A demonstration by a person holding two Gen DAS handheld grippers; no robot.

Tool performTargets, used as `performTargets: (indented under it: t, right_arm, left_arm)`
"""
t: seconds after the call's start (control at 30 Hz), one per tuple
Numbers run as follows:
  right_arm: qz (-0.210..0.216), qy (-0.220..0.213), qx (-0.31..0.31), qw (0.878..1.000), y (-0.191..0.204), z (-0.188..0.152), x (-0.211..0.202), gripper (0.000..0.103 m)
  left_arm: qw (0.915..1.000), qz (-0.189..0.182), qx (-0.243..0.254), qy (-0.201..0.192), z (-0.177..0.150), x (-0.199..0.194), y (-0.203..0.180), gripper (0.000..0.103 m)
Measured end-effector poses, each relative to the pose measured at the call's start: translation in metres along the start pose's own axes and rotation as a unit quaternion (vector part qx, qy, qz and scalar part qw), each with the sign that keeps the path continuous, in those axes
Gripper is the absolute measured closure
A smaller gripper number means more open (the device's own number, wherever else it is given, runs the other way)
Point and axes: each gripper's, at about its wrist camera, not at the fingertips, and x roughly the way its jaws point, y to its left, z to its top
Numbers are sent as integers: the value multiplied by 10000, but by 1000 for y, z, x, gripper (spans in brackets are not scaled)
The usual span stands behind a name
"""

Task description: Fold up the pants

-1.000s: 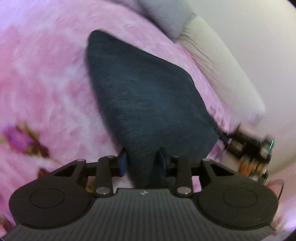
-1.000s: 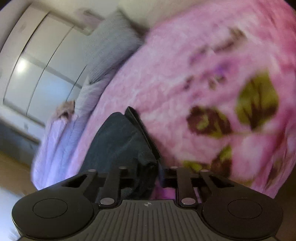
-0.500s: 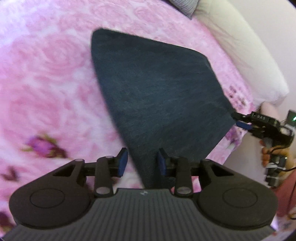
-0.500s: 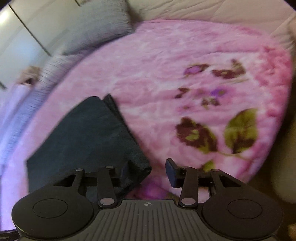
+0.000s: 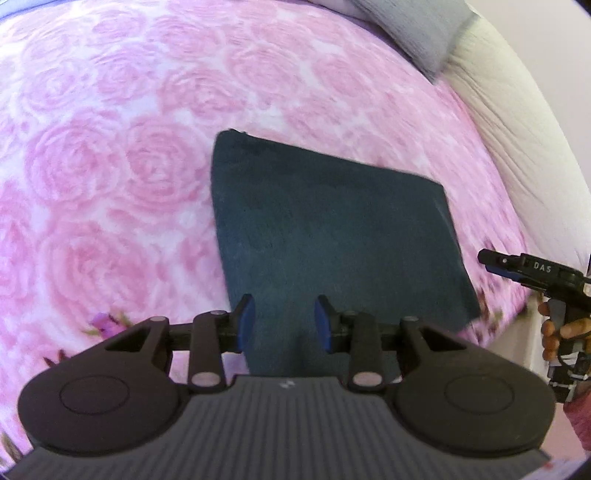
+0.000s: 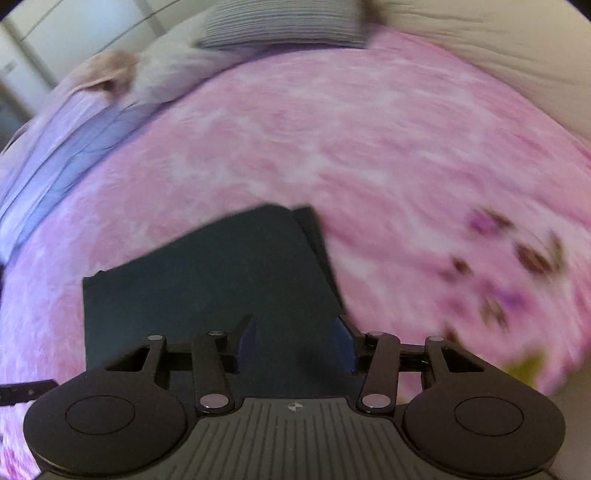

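The pants (image 5: pixel 332 229) lie flat as a compact dark rectangle on the pink blanket (image 5: pixel 110 155), well short of the grey pillow (image 5: pixel 417 33); the folding looks done (perhaps a last tidy remains); the left gripper (image 5: pixel 283 323) and right gripper (image 6: pixel 295 343) have their jaws apart, holding nothing.

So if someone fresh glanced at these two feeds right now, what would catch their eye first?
The dark folded pants, a flat block in the middle of the pink rose-patterned blanket, stand out at once. Next come the two open grippers: the left gripper and the right gripper each hang over the near edge of the cloth, gripping nothing. A grey pillow lies at the far end of the bed.
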Motion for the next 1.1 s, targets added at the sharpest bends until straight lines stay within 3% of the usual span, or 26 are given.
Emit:
performTargets:
  t: [0.13, 0.37, 0.53, 0.57, 0.67, 0.77, 0.83, 1.0, 1.1]
  right_arm:
    - [631, 141, -201, 9977, -15, 35, 33, 58]
    - [1393, 209, -453, 9890, -32, 73, 80, 59]
    - [2158, 716, 63, 9738, -58, 75, 117, 60]
    - [2307, 740, 271, 9698, -66, 75, 120, 64]
    - [2574, 691, 466, 9627, -78, 75, 116, 92]
    - [2426, 199, -215, 9697, -65, 75, 87, 95]
    - [1719, 56, -699, 9826, -60, 65, 89, 96]
    - [1187, -105, -635, 9908, -47, 54, 98, 95]
    - [1169, 81, -473, 9920, -52, 60, 99, 93]
  left_arm:
    - [9976, 395, -513, -225, 6, 16, -2, 74]
    - [9917, 649, -911, -632, 11, 24, -7, 74]
    - [9888, 661, -1099, -759, 7, 29, -3, 74]
    - [9879, 650, -1176, -771, 6, 31, 0, 74]
    - [9853, 673, -1362, -786, 3, 34, 6, 74]
    - [9847, 776, -1310, -850, 2, 32, 6, 74]
    - [9849, 862, -1254, -823, 3, 34, 5, 74]
    - [9845, 1104, -1196, -654, 3, 42, 4, 74]
    - [9845, 1107, -1197, -649, 4, 42, 2, 74]
